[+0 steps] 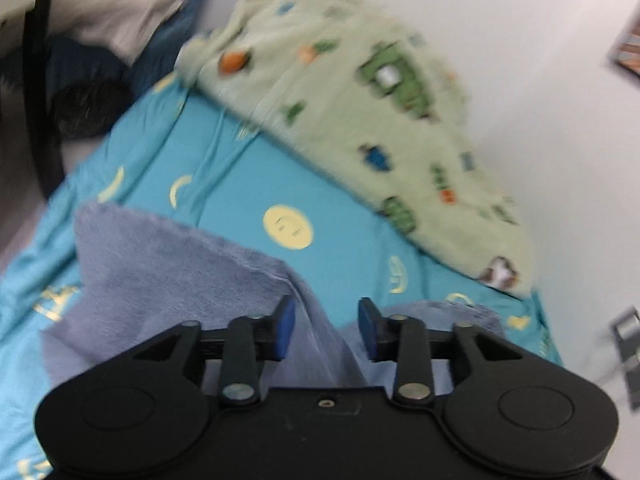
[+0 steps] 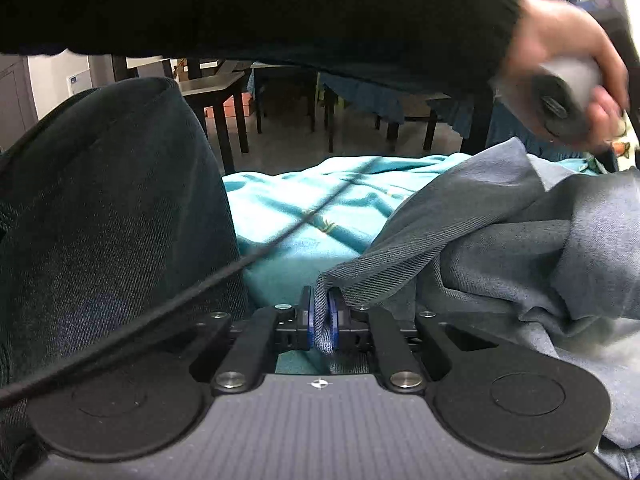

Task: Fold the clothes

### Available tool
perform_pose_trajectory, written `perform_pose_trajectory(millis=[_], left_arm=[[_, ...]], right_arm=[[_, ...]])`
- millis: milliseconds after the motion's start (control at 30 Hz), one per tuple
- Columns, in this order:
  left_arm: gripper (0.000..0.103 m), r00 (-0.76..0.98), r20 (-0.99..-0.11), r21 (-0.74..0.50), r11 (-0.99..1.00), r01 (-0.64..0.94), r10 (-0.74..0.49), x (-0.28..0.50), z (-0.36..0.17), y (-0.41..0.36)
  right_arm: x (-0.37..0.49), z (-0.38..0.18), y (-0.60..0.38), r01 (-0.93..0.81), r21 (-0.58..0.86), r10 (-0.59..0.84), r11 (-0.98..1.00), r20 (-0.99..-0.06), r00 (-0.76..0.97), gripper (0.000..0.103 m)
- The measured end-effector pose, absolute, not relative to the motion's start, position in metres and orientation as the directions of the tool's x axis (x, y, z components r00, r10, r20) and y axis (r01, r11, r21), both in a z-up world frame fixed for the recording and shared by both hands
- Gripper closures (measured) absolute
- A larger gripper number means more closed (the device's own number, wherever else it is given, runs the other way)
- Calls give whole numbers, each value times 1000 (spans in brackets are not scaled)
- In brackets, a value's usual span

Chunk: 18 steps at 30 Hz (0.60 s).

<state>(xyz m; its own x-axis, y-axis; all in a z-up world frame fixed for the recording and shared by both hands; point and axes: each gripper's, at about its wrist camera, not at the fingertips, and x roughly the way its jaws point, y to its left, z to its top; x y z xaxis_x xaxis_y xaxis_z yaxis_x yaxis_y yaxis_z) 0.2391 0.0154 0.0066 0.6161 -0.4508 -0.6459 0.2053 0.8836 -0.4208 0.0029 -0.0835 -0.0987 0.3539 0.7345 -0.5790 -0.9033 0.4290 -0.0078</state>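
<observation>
A grey-blue garment (image 1: 168,280) lies crumpled on the teal bedsheet (image 1: 240,168). In the left wrist view my left gripper (image 1: 327,330) hovers over it, its blue pads apart with only a loose fold of the cloth below the gap. In the right wrist view the same grey-blue garment (image 2: 500,240) drapes to the right, and my right gripper (image 2: 322,320) is shut on a hem corner of it, the cloth pinched between the blue pads. A hand (image 2: 560,64) in a black sleeve holds the other gripper's handle at the upper right.
A pale green patterned blanket (image 1: 360,112) lies along the sheet's far edge by a white wall (image 1: 520,40). A dark trouser leg (image 2: 112,220) fills the left of the right wrist view, crossed by a black cable (image 2: 256,258). Dark tables and chairs (image 2: 224,96) stand behind.
</observation>
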Motion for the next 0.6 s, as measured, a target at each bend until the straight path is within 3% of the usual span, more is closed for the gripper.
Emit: perform_pose_trajectory(millis=[67,233,433,600], left_arm=[[50,660,-618,-390,895,215,-428,206,21,28],[49,702,-646,-311,943,117,-300,140,6,55],[52,708,-674,-255,966,42,-209,128,-22,63],[65,674,-672,-412,911,3,-306,150,-43,71]], right_arm=[[-1,-96,-86,-900,-8,736,436,-572,362,95],[-7,-90,-97,-897,5,742,442,-564,362,95],[-11,-91,-99,-883,29,740,468,-559,373,95],[-15,-92,-102,-874,35,729,484,-569,380,95]])
